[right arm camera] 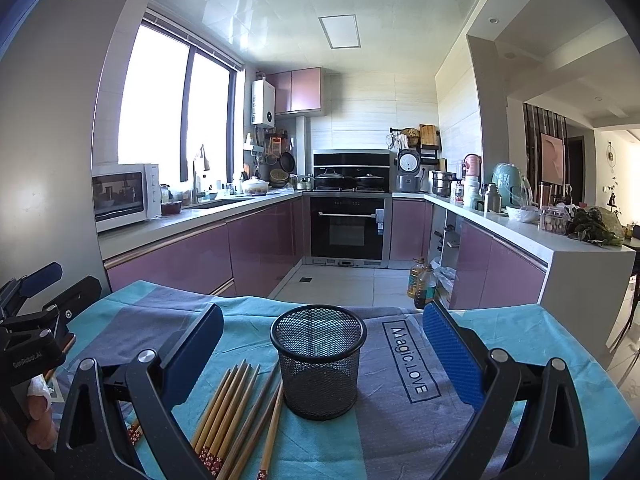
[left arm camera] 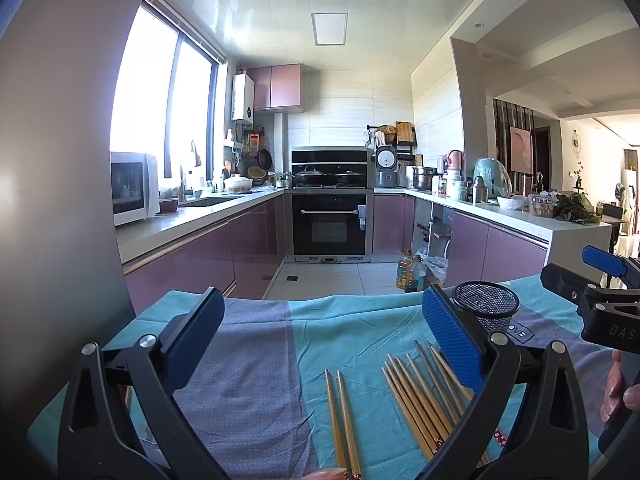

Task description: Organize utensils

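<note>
- Right now my left gripper (left arm camera: 320, 344) has its two blue-padded fingers (left arm camera: 454, 336) spread wide apart, with nothing between them; it hangs above the cloth.
- Under that gap I see a pair of light wooden chopsticks (left arm camera: 342, 420) lying side by side on the teal and grey-blue striped tablecloth (left arm camera: 248, 380), their thin tips pointing away from me.
- Just to their right lies a larger bundle of wooden chopsticks with red flower-patterned ends (left arm camera: 424, 400), fanned slightly; the right-hand finger partly hides it.
- My right gripper (right arm camera: 324, 354) also has its blue-padded fingers (right arm camera: 452, 356) wide apart and gripping nothing.
- Centred between them in the right wrist view stands the round black wire-mesh holder (right arm camera: 319, 360), upright on the cloth with nothing inside that I can see.
- That bundle lies just left of the holder, the nearest sticks close against its base; whether they touch I cannot tell.
- Printed lettering "Magic.LOVE" (right arm camera: 412, 360) runs along the grey stripe right of the holder.
- Beyond the table I see a kitchen with mauve cabinets (right arm camera: 260, 248), a black built-in oven (right arm camera: 346, 228) and a white microwave (right arm camera: 124, 196).
</note>
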